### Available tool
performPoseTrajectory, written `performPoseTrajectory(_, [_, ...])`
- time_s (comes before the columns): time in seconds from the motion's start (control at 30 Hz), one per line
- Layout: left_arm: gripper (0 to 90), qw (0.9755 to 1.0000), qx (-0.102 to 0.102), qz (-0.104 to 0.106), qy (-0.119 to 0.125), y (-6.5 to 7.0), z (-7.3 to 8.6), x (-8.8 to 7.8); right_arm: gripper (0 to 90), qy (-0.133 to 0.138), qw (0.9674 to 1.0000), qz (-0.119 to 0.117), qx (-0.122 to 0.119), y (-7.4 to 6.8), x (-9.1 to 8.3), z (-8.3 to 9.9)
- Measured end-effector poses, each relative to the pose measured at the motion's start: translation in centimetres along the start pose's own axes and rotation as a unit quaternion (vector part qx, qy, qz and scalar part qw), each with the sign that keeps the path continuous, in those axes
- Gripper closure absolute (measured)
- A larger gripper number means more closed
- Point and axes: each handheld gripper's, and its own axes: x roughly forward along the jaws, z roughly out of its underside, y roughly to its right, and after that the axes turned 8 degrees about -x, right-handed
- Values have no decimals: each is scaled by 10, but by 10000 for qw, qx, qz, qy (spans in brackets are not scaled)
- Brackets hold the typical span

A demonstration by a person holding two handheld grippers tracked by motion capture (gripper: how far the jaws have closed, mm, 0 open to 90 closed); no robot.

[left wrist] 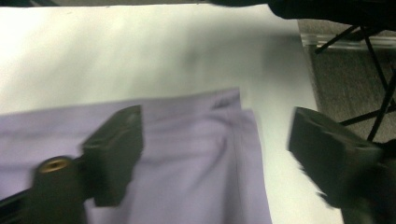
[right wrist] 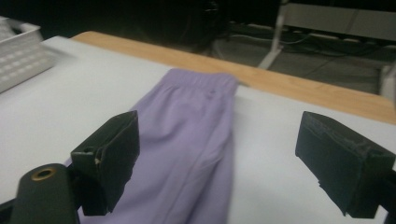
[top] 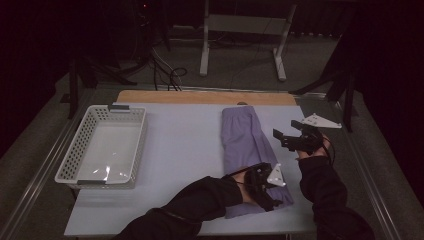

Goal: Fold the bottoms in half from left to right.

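While left gripper hovers over near end of folded lilac garment, jaws spread wide, nothing pinched; cloth's near corner hidden under it. Right gripper just beside cloth's right edge, jaws likewise spread, empty. Left gripper view blurred. Garment type unclear. Count: one garment, two grippers, one white basket well left.

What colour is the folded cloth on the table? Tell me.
Light purple, plain, no pattern: the folded cloth shows best in the right gripper view.
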Motion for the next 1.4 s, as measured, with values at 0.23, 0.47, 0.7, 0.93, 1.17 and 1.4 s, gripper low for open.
performPoseTrajectory(0.23, [92, 9987, -333, -304, 243, -5, 35, -49, 111, 20, 9999, -132, 18, -21, -21, 6])
performPoseTrajectory(0.47, [80, 9955, -651, -366, 580, 6, 68, -78, 95, -173, 9982, -494, 290, -46, -38, 19])
performPoseTrajectory(0.7, [155, 9968, -622, -246, 433, 30, 95, -71, 146, -607, 9972, -404, 162, -83, -50, 38])
performPoseTrajectory(0.93, [272, 9978, -602, -274, 106, 37, 120, -52, 379, -1002, 9938, -412, 242, -105, -63, 69])
performPoseTrajectory(1.17, [396, 9983, -541, -187, 69, 39, 131, -43, 464, -1554, 9877, -195, -6, -106, -69, 93])
performPoseTrajectory(1.4, [598, 9980, -570, -253, -47, 35, 134, -37, 519, -1902, 9811, -220, 270, -98, -66, 108])
